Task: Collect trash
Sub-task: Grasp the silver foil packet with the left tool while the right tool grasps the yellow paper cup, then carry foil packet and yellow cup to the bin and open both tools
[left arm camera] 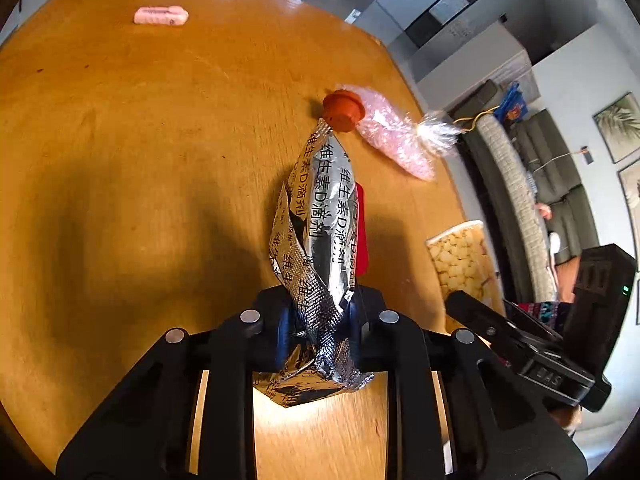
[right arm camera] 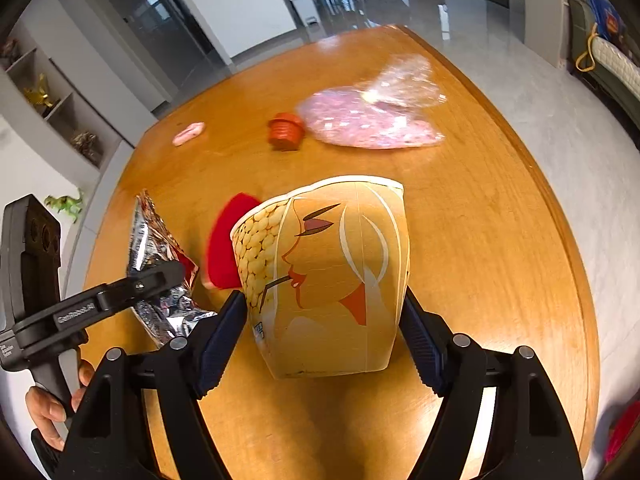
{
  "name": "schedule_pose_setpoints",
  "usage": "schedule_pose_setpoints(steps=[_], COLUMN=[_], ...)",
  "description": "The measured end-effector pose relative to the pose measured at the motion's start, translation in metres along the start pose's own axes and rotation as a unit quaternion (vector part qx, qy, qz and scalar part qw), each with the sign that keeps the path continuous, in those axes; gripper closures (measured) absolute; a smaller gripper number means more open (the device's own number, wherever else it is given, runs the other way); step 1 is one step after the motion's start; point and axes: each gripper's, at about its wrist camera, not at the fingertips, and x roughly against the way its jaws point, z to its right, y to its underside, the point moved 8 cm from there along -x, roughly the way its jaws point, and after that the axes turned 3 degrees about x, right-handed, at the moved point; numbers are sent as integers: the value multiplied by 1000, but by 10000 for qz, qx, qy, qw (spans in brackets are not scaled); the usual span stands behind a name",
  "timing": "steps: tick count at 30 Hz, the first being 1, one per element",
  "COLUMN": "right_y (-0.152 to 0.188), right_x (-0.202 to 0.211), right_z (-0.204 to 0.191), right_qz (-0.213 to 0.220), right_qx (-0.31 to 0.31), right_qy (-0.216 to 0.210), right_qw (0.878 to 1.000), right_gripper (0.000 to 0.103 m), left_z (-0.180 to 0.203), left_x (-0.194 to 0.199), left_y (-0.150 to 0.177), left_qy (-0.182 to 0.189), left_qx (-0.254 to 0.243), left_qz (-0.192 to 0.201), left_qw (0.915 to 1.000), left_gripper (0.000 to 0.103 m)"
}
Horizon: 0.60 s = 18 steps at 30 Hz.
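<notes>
My left gripper (left arm camera: 318, 316) is shut on a crumpled silver foil wrapper (left arm camera: 320, 216) printed with dark characters, held above the wooden table (left arm camera: 140, 160). The wrapper also shows in the right wrist view (right arm camera: 156, 264), pinched in the left gripper (right arm camera: 172, 276). My right gripper (right arm camera: 324, 320) is shut on a yellow paper cup (right arm camera: 328, 276), tilted with its mouth facing away; the cup also shows in the left wrist view (left arm camera: 464, 264). On the table lie an orange cap (left arm camera: 343, 110), a pink plastic bag (left arm camera: 394, 136), a small pink wrapper (left arm camera: 161, 16) and a red flat piece (right arm camera: 226, 240).
The round wooden table drops off at its right edge (right arm camera: 560, 208) to a grey floor. A sofa (left arm camera: 516, 184) stands beyond the table. Shelves with ornaments (right arm camera: 48, 96) line the left wall.
</notes>
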Motion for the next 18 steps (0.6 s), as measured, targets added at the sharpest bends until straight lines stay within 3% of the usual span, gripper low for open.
schedule_pose_setpoints(steps=[7,18], right_y=[21,77], right_x=[7,-7], right_z=[-68,-201], right_qz=[3,-273], right_qx=[513,1498], right_qy=[-269,-765], right_qw=[9983,9854], right_gripper=[27,27], left_z=[-24,-103], left_x=[60,158], left_y=[23,79], left_qy=[-17,-251], left_qx=[-77,474], left_qz=[476,1210], left_qw=[9988,9912], left_gripper=[82,82])
